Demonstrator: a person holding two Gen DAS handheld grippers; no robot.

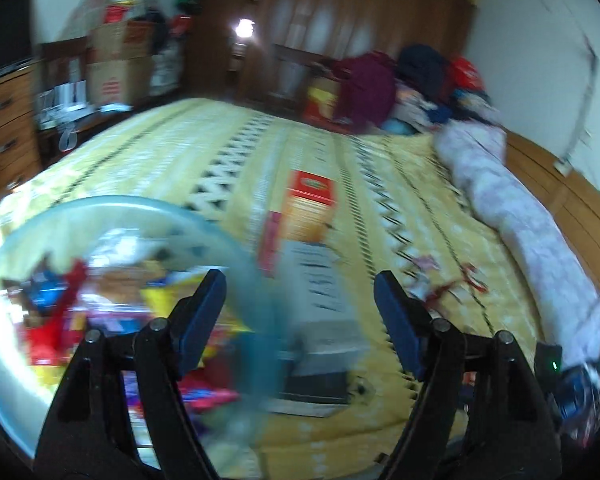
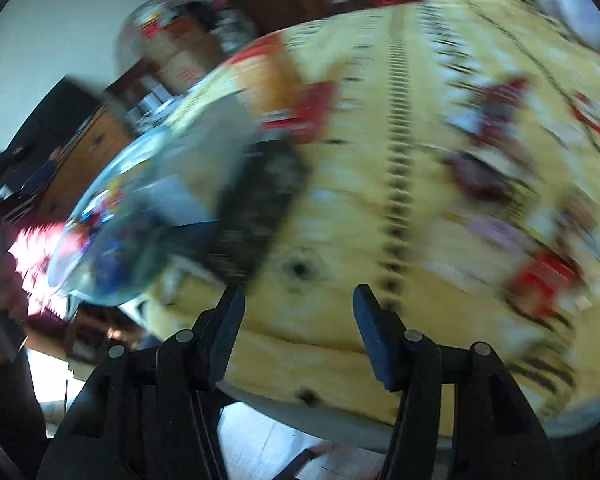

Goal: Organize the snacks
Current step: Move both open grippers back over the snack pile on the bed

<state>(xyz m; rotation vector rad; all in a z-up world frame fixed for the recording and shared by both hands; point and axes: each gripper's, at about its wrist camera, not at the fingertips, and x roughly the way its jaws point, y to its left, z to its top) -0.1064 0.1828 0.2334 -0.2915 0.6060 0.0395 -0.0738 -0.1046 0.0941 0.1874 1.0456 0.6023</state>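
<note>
The left gripper [image 1: 300, 312] had its jaws wide apart, and nothing was between them. The right gripper [image 2: 298, 336] had its jaws apart too, with only bedspread showing in the gap. Both pictures were blurry.

A big clear bowl [image 1: 16, 264] sat on the yellow bedspread [image 1: 204, 148], at the left in the left wrist view. It was full of bright snack packets [image 1: 72, 300] in red, blue and yellow. The left finger of the left gripper was in front of the bowl's rim.

An orange and red box [image 1: 310, 208] lay just past the bowl, and a grey box [image 1: 324, 320] lay next to it, closer to the camera. More small snacks [image 2: 548, 280] were spread over the bedspread to the right, well apart from the bowl. A pale pink rolled blanket [image 1: 520, 216] ran along the bed's right side.

The middle of the bed had lots of open room. In the right wrist view the bed's near edge [image 2: 340, 428] was just under the gripper, with pale floor below.

No writing on any box or packet could be read.
</note>
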